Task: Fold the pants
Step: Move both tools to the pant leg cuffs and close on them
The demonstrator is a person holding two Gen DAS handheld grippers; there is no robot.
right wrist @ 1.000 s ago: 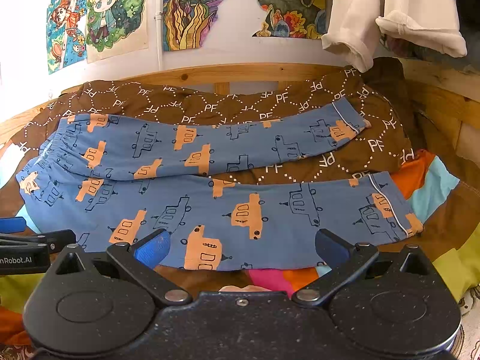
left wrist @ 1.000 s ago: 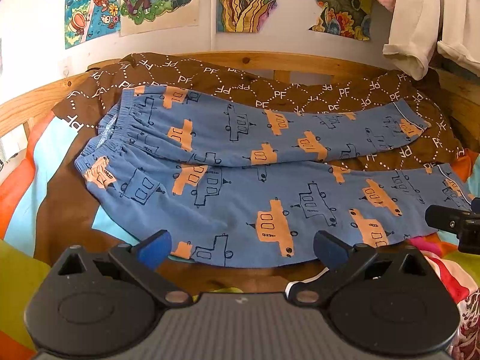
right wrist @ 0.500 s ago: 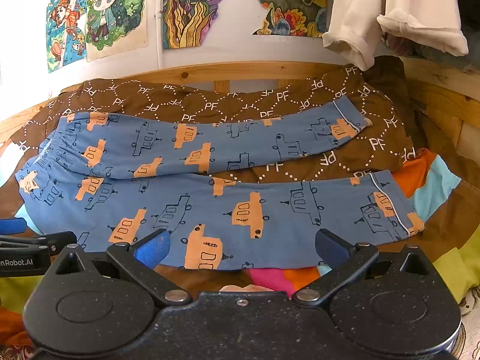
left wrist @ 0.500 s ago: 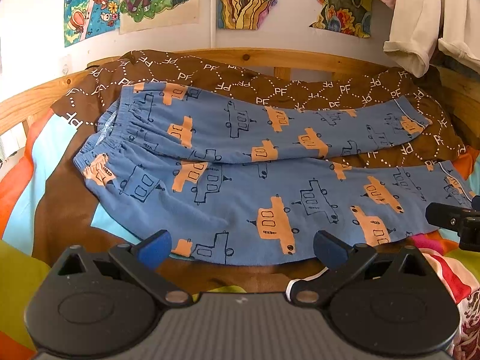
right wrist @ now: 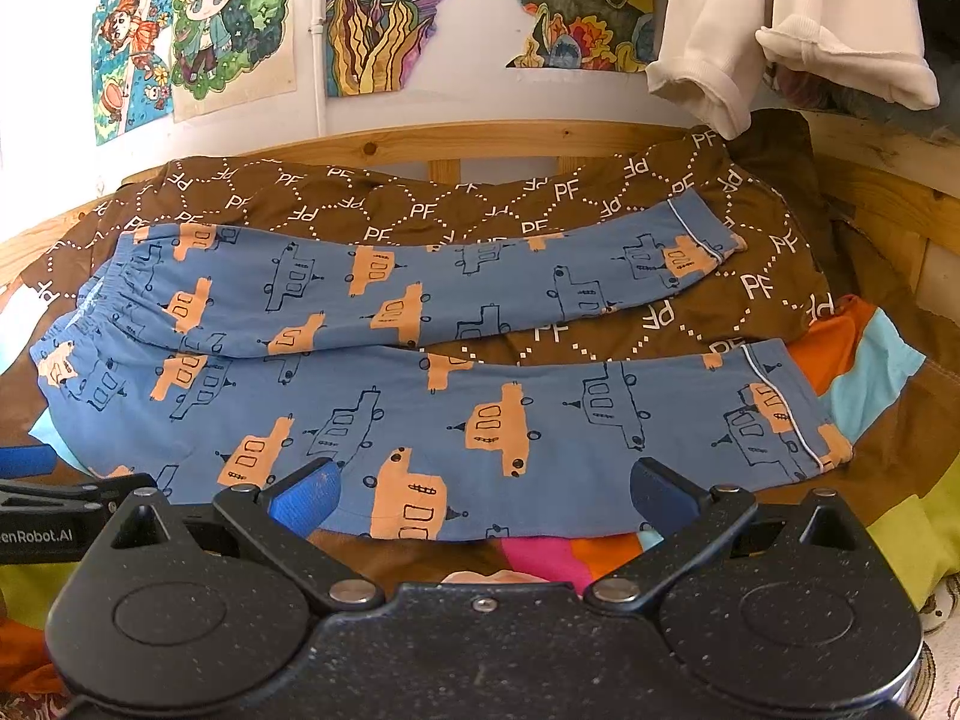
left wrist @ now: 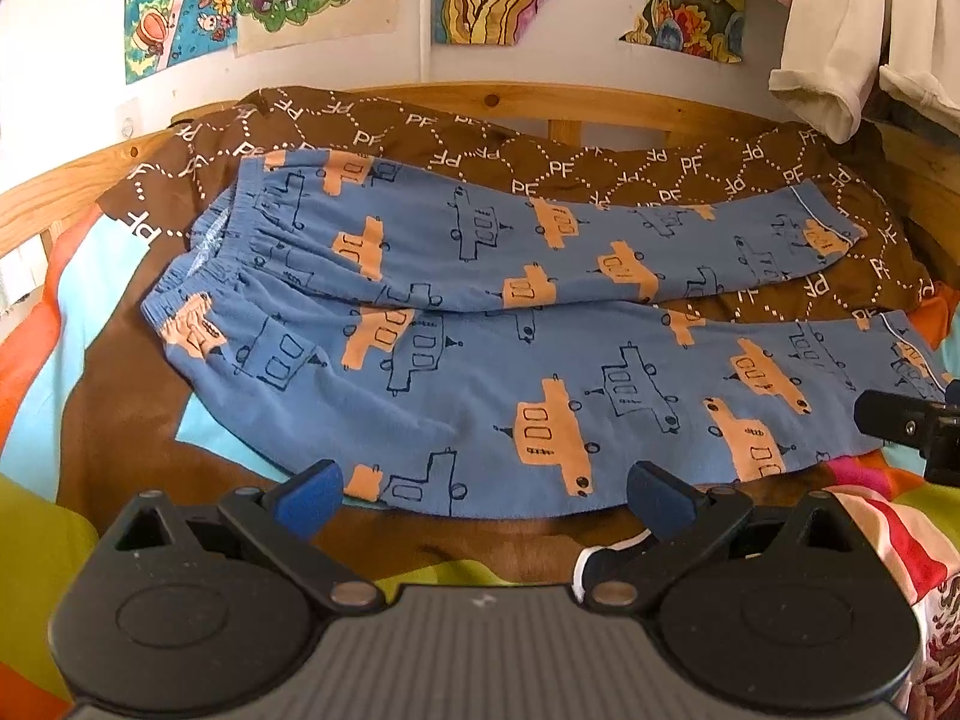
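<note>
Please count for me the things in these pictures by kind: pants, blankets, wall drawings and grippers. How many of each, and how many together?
Pants: 1
Brown PF blanket: 1
Wall drawings: 4
Grippers: 2, the left gripper and the right gripper, both open
Total: 8

Readable lettering occurs on two items. The brown blanket point(left wrist: 600, 162) carries the white letters "PF", repeated all over its surface inside a lattice of white dotted lines; many of the monograms appear rotated or upside down, and the same pattern shows in the right wrist view point(right wrist: 420, 204). On the left gripper point(right wrist: 36, 516), seen at the left edge of the right wrist view, white print on the black body reads "enRobot.AI", its beginning cut off by the frame. The posters on the wall show drawings only, with no legible words.
</note>
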